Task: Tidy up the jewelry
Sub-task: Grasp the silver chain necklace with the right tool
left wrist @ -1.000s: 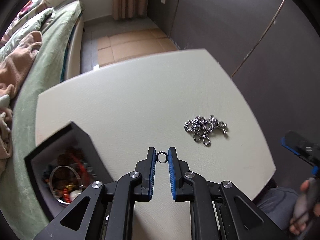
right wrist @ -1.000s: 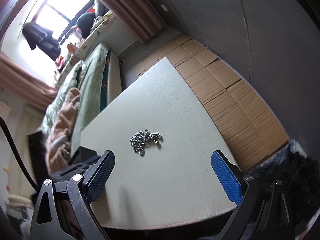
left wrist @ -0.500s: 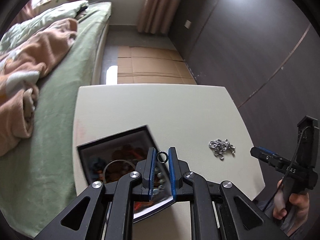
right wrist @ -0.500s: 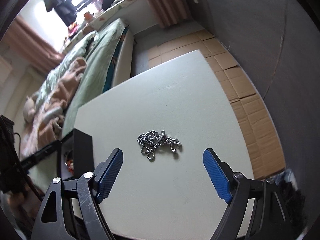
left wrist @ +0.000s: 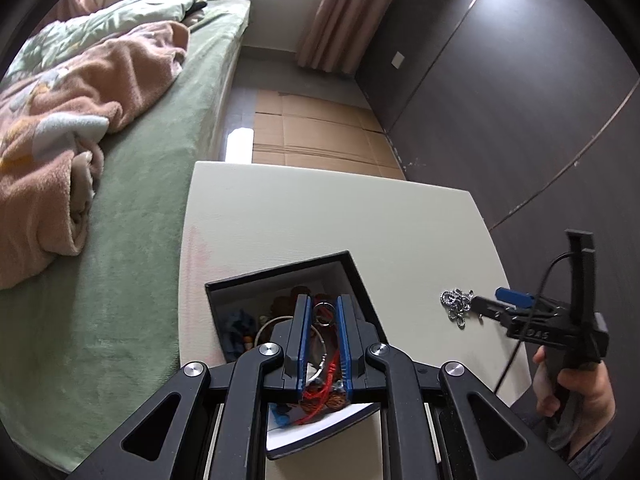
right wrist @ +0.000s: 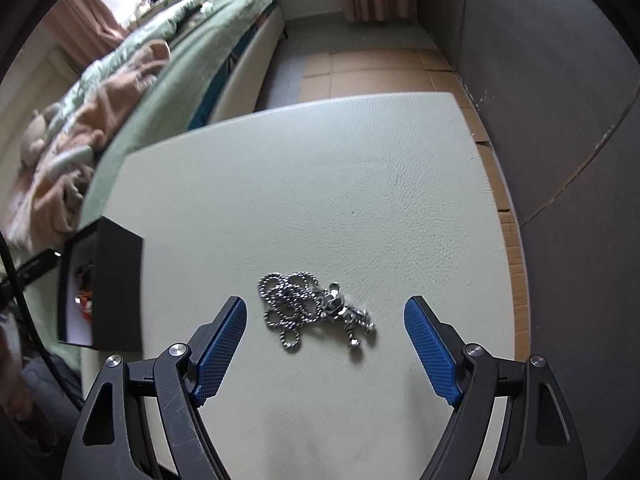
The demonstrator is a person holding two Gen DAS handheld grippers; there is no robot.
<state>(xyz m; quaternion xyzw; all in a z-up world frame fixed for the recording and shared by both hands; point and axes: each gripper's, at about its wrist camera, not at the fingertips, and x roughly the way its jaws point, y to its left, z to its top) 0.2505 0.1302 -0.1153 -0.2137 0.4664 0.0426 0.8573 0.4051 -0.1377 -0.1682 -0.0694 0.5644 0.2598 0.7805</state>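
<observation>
The left tool (left wrist: 321, 312), clamped on a small ring (left wrist: 322, 314), has swung from the bare counter (left wrist: 320, 216) to hang directly over the black box (left wrist: 280, 276), ready to drop it. The right tool (right wrist: 325, 330), jaws wide, has closed in until the silver chain (right wrist: 312, 304) lies between its tips, next for pickup.
</observation>
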